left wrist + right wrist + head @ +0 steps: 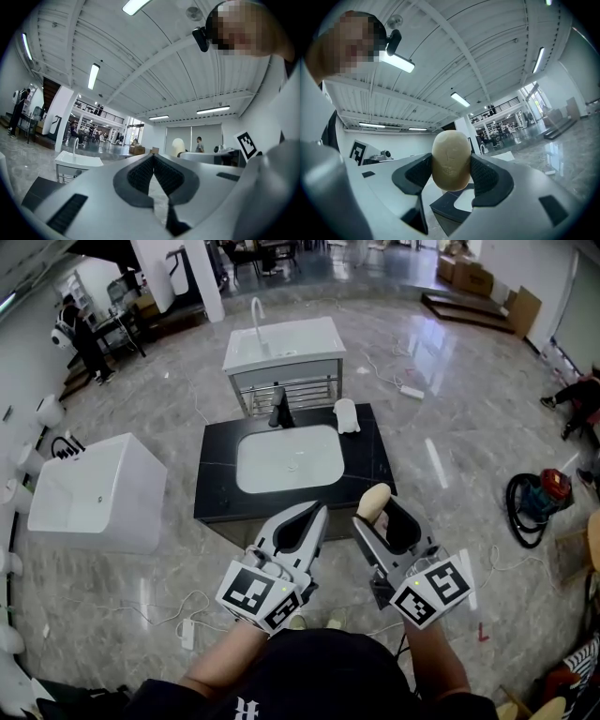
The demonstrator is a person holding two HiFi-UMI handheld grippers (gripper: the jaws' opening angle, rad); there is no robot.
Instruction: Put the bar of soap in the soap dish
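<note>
My right gripper [379, 505] is shut on a cream oval bar of soap [373, 501], held up in front of the black vanity counter [217, 486]. In the right gripper view the soap [451, 160] sits pinched between the two dark pads [486, 176]. My left gripper [314, 513] is shut with nothing in it, its pads [140, 176] meeting at the tips. A white soap dish [347, 415] rests on the counter's far right corner, past the white basin [288, 458]. Both grippers hang at the counter's near edge, side by side.
A black faucet [279, 409] stands behind the basin. A second white vanity [282, 345] is farther back, a white bathtub [96, 491] at left. Cables [159, 610] trail on the marble floor; a vacuum with hose [536, 502] is at right.
</note>
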